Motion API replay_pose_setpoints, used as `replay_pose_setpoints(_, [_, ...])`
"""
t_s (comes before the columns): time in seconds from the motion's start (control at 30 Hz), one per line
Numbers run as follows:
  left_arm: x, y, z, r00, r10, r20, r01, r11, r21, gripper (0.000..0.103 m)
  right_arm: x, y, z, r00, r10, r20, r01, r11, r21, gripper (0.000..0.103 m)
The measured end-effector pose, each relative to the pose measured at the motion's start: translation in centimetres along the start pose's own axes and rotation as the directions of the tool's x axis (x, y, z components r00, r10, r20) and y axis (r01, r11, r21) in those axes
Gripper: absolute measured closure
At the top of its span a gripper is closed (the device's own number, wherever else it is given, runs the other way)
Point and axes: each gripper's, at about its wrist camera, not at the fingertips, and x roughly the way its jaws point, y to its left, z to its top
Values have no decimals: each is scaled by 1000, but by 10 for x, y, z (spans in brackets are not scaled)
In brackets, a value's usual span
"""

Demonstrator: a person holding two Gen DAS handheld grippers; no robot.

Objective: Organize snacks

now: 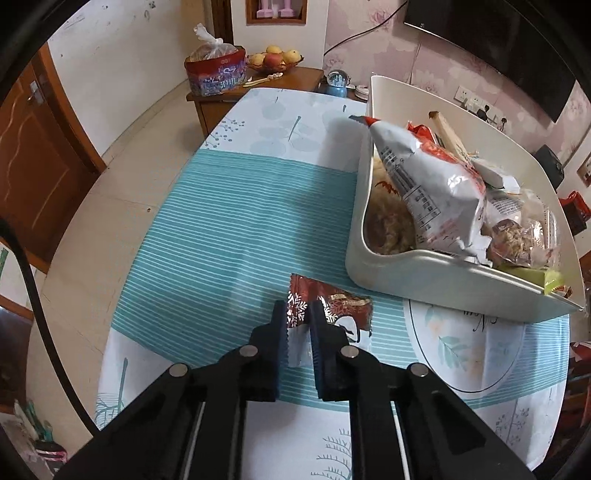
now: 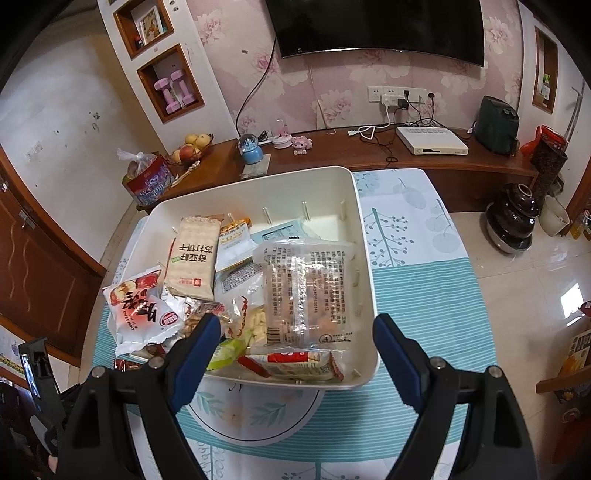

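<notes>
My left gripper (image 1: pixel 298 314) is shut on a small red snack packet with white snowflakes (image 1: pixel 343 308), pinching its near end just over the teal striped tablecloth (image 1: pixel 236 229). To its right stands a white bin (image 1: pixel 424 273) full of snacks, with a grey-and-red bag (image 1: pixel 428 177) on top. In the right wrist view my right gripper (image 2: pixel 295 332) hangs open above the near edge of the same white bin (image 2: pixel 365 229). Inside lie a clear bag of crackers (image 2: pixel 306 291), a beige biscuit pack (image 2: pixel 194 254) and a white-and-red bag (image 2: pixel 136 314).
A wooden sideboard (image 1: pixel 258 85) at the table's far end carries a fruit bowl (image 1: pixel 273 59) and a red box with a plastic bag (image 1: pixel 216 70). A television (image 2: pixel 376 26) hangs on the wall above a low shelf (image 2: pixel 406 147). Tiled floor lies on either side of the table.
</notes>
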Motion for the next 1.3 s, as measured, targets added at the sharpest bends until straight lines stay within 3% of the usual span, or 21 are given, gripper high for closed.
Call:
replay_pose_setpoints(0.17, [4, -5, -2, 999, -4, -36, 4, 1000, 0, 92, -7, -1, 0, 1000, 15, 18, -15, 1000, 0, 18])
replay_pose_setpoints(0.23, [8, -5, -1, 999, 1, -50, -1, 1000, -10, 86, -9, -3, 0, 1000, 20, 22, -20, 1000, 3, 18])
replay_pose_setpoints(0.3, [13, -4, -2, 997, 2, -77, -4, 1000, -24, 66, -8, -4, 1, 1000, 17, 20, -17, 1000, 8, 18])
replay_pose_setpoints(0.37, [18, -4, -4, 995, 8, -96, -12, 999, -36, 56, -7, -6, 1, 1000, 16, 17, -16, 1000, 13, 18])
replay_pose_setpoints(0.63, [32, -11, -7, 990, -6, -138, 1, 999, -35, 39, -6, -8, 1, 1000, 14, 14, -15, 1000, 16, 18])
replay_pose_setpoints(0.7, [36, -16, -7, 989, -7, -147, 4, 1000, -22, 31, -5, -8, 1, 1000, 14, 13, -14, 1000, 13, 18])
replay_pose_setpoints(0.97, [48, -28, -9, 985, 21, -173, -20, 1000, 7, 25, 0, -6, 0, 1000, 5, 0, -5, 1000, 10, 18])
replay_pose_setpoints(1.3, [55, -41, -5, 983, 75, -170, -70, 997, 33, 26, 3, -5, 0, 1000, 0, -5, 0, 1000, 11, 18])
